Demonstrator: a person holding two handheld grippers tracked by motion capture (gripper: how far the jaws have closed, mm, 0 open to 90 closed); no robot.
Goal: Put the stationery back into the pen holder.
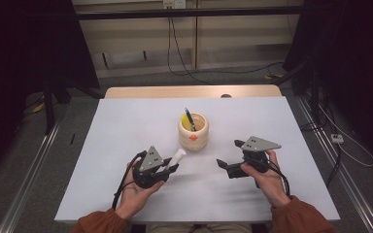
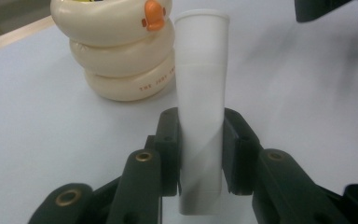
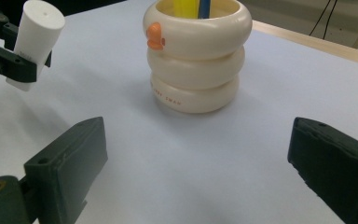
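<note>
A cream ringed holder (image 1: 193,131) with an orange duck beak stands mid-table, a dark pen (image 1: 189,118) and something yellow sticking out of it. My left gripper (image 1: 171,168), near the front left, is shut on a white tube (image 1: 177,158) that points toward the holder. The left gripper view shows both pads clamped on the tube (image 2: 200,107), the holder (image 2: 121,51) just beyond. My right gripper (image 1: 227,156) hovers at the front right, jaws wide apart and empty. The right gripper view has the holder (image 3: 196,56) ahead between its jaws and the tube (image 3: 35,39) at upper left.
The white table (image 1: 126,126) ends in a wooden strip (image 1: 192,91) at the far side. Black cables trail across the floor behind it. A metal rail (image 1: 29,174) runs along the left floor.
</note>
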